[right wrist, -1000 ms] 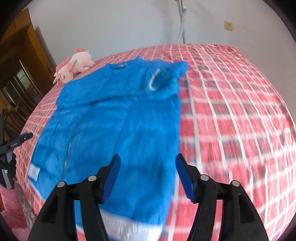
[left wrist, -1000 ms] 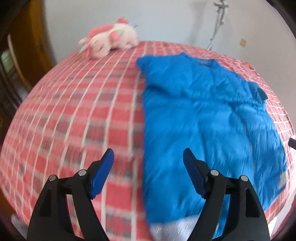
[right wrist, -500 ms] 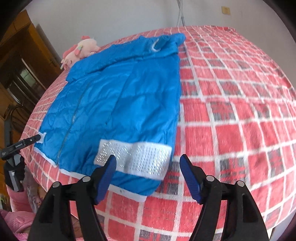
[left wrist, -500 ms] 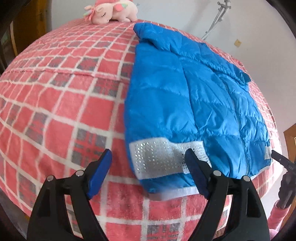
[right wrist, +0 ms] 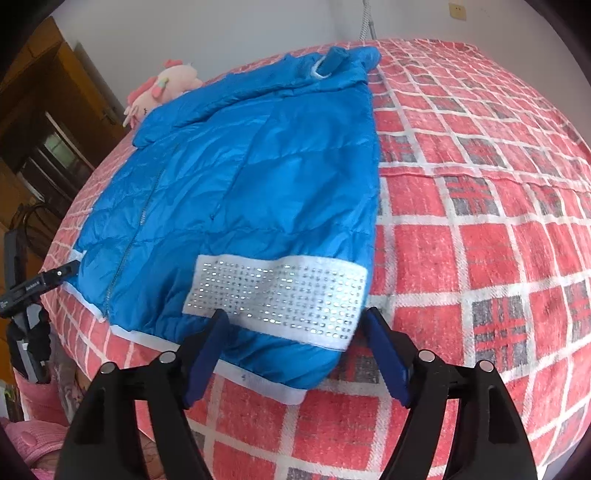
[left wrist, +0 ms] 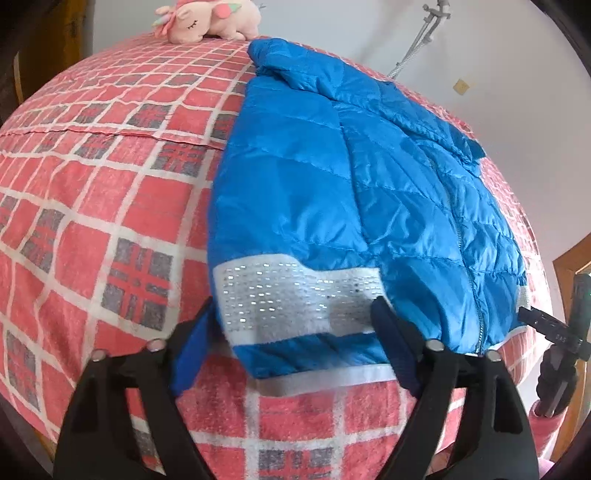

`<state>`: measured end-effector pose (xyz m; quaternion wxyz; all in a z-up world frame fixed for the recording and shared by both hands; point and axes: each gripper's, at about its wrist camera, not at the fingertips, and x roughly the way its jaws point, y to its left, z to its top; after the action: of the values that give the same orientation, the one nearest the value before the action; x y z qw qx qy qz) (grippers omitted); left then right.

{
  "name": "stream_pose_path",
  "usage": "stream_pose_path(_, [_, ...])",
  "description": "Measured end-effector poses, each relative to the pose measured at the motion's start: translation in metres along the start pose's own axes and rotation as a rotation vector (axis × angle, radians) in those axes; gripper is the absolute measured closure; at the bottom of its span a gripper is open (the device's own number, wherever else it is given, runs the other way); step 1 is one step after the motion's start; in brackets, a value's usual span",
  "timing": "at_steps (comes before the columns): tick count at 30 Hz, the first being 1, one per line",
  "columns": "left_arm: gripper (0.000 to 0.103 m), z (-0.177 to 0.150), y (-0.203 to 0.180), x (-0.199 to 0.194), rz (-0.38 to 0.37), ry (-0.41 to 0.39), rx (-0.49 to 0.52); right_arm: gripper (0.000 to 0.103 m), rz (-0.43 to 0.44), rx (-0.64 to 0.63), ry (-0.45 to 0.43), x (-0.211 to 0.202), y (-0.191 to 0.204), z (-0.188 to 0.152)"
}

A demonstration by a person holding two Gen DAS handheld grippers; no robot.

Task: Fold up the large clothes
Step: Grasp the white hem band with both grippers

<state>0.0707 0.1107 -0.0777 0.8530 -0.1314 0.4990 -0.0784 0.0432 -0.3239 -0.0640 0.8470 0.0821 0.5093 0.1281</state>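
A blue quilted jacket (left wrist: pixel 351 192) lies flat on the red checked bed (left wrist: pixel 110 206), zipped, hem towards me. A white sequinned band (left wrist: pixel 295 295) sits by its left bottom corner. My left gripper (left wrist: pixel 291 332) is open, low over that corner, its jaws either side of the band. In the right wrist view the jacket (right wrist: pixel 258 184) has a second sequinned band (right wrist: pixel 277 291) at its right bottom corner. My right gripper (right wrist: pixel 295 332) is open, its jaws straddling that corner just above the hem.
A pink plush unicorn (left wrist: pixel 207 18) lies at the far end of the bed; it also shows in the right wrist view (right wrist: pixel 162 88). The bed's near edge lies just below both grippers. A wooden cabinet (right wrist: pixel 44 122) stands left. A metal stand (left wrist: pixel 421 37) is by the wall.
Both grippers have dropped and closed in on the jacket's bottom corners. The hem bands now sit between the open jaws.
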Motion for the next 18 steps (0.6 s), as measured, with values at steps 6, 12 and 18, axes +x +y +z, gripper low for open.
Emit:
stream_pose_path(6, [0.076,0.000,-0.001,-0.006,-0.014,-0.042,0.006,0.076,0.043,0.010,-0.025,-0.003,0.000,0.001])
stream_pose_path(12, [0.087,0.003,-0.005,-0.027,-0.040,-0.113,0.040,0.087,0.048,0.001,-0.070,-0.019,0.001,0.004])
stream_pose_path(18, [0.087,-0.007,0.000,-0.004,-0.005,-0.073,0.056,0.086,0.043,0.011,-0.030,-0.003,-0.004,-0.001])
